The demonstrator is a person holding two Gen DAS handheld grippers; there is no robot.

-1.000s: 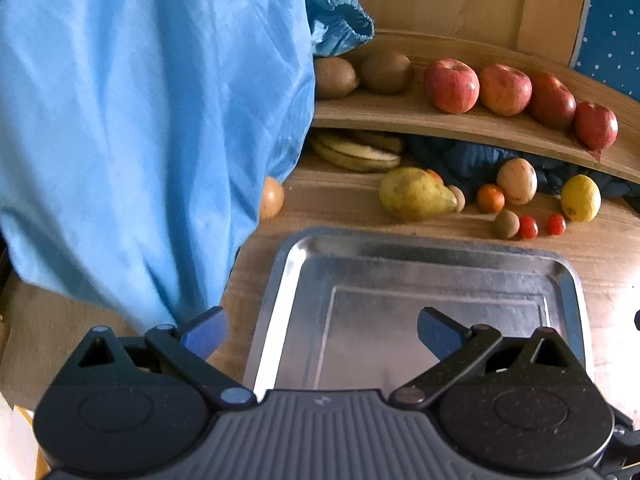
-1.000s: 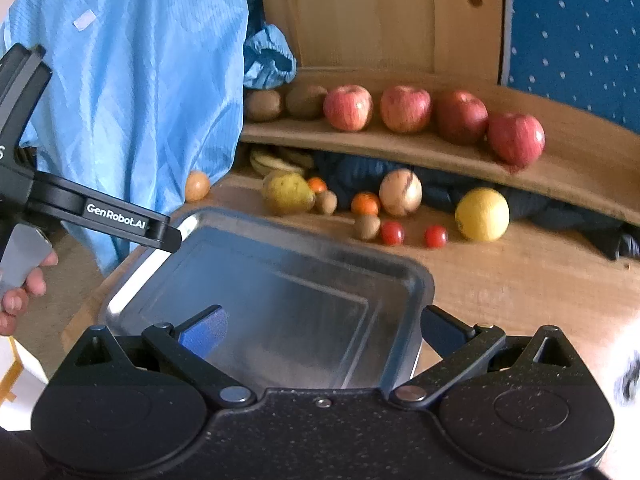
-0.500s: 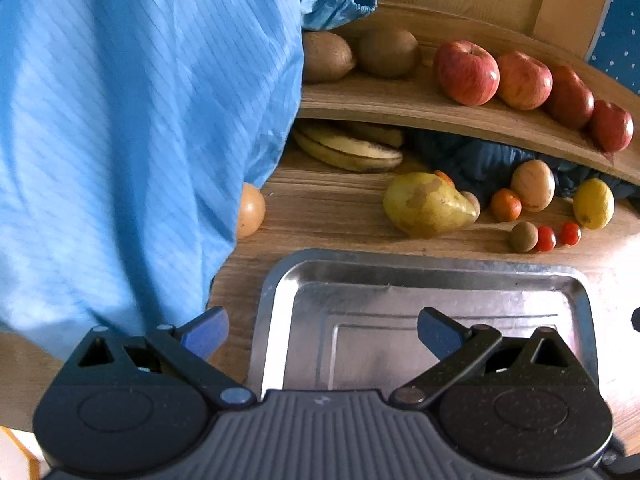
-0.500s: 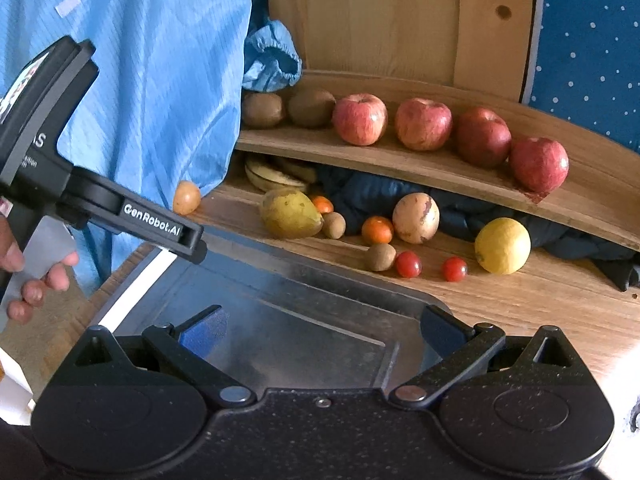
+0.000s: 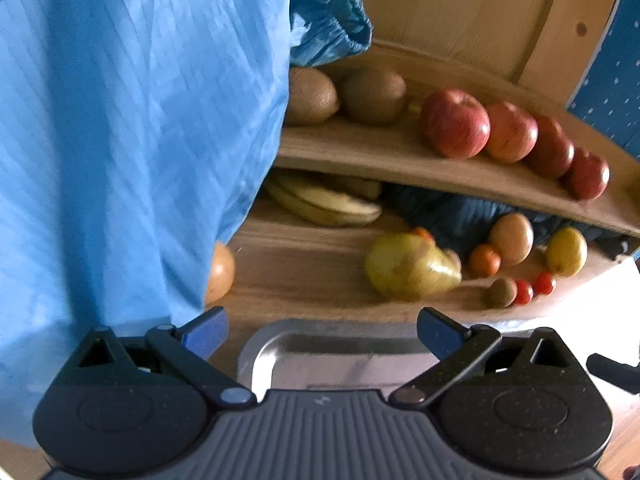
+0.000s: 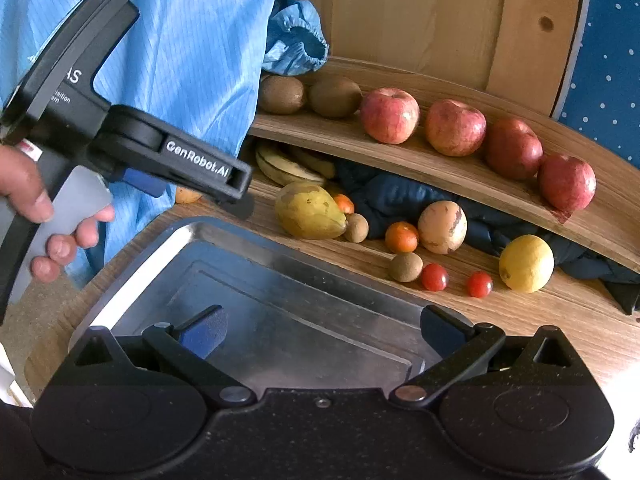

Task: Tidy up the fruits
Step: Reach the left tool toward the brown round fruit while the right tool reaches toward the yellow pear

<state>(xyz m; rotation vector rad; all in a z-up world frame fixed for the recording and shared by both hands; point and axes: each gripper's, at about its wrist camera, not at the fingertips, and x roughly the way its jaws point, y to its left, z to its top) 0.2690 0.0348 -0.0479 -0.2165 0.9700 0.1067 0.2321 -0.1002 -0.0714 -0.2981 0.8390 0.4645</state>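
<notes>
A metal tray (image 6: 280,252) lies on the wooden table, bare inside. Beyond it sit a yellow-green mango (image 6: 310,211), a small orange (image 6: 402,237), a tan round fruit (image 6: 442,227), a lemon (image 6: 526,263), two cherry tomatoes (image 6: 434,277) and a small brown kiwi (image 6: 405,267). Bananas (image 6: 286,165) lie under the shelf. My left gripper (image 5: 322,330) is open over the tray's far rim (image 5: 340,330), facing the mango (image 5: 412,266). My right gripper (image 6: 322,332) is open above the tray, nothing between its fingers.
A curved wooden shelf (image 6: 460,172) holds two kiwis (image 6: 334,97) and several red apples (image 6: 390,115). A blue garment (image 5: 132,140) hangs at the left, partly hiding an orange fruit (image 5: 220,272). Dark cloth (image 6: 400,196) lies under the shelf. A hand (image 6: 44,216) holds the left gripper.
My left gripper has moved forward over the tray toward the fruits, so less tray shows beneath it. The right gripper has also advanced and tilted toward the shelf. Both stay open.
</notes>
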